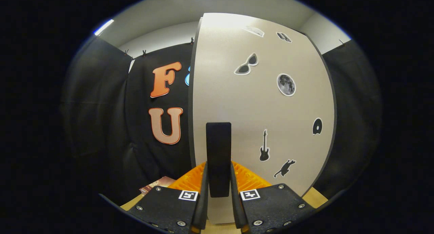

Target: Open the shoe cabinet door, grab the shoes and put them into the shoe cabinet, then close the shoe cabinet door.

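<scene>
Right up close, the gripper (218,179) is sitting with its 2 fingers (203,193) drawn in tight, 1 on each side of the handle (218,156), a dark upright bar on the cabinet door (271,108). The jaws are looking nearly closed, with just the width of that bar between them, and both fingers are pressing against its sides, so the claw is gripping the handle and nothing else. The bar is running straight up from between the fingertips and ending a little way above them. Just behind it, the pale door is standing upright and facing the camera, its dark left edge (192,108) showing as a thin line just beside the handle. Spread across the door, to the right of the handle, stickers are showing: a guitar (264,145) nearest the bar, a leaping animal shape (284,168) lower down, a small round dark one (317,126) near the far edge, then a moon (286,84) and a pair of sunglasses (247,64) higher up. Low down to the left of the fingers, something brownish (157,184) is peeking out, too little of it to say what it is. Beyond the door's left edge, the black cloth wall (101,108) is hanging, and above it a pale ceiling (162,17) with a strip light (103,27).
</scene>
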Demonstrator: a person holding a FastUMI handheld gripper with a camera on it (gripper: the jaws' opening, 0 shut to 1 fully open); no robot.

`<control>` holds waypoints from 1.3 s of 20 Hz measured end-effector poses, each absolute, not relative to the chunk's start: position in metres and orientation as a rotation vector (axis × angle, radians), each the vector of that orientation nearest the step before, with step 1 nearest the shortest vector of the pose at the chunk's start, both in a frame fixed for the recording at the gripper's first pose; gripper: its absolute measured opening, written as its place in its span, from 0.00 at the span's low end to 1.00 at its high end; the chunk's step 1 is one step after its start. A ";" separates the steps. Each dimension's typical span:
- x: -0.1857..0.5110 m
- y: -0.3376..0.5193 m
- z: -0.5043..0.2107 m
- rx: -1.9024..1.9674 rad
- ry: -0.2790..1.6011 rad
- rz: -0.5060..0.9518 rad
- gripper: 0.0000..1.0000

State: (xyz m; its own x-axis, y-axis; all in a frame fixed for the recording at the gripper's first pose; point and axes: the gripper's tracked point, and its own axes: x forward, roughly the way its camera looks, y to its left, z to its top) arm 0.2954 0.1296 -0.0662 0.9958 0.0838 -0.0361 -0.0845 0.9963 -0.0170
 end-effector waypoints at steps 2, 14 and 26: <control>0.288 0.126 -0.064 -0.012 0.034 0.090 0.31; 0.192 0.066 -0.063 0.016 0.018 0.121 0.30; 0.116 -0.016 -0.060 0.000 0.005 0.075 0.29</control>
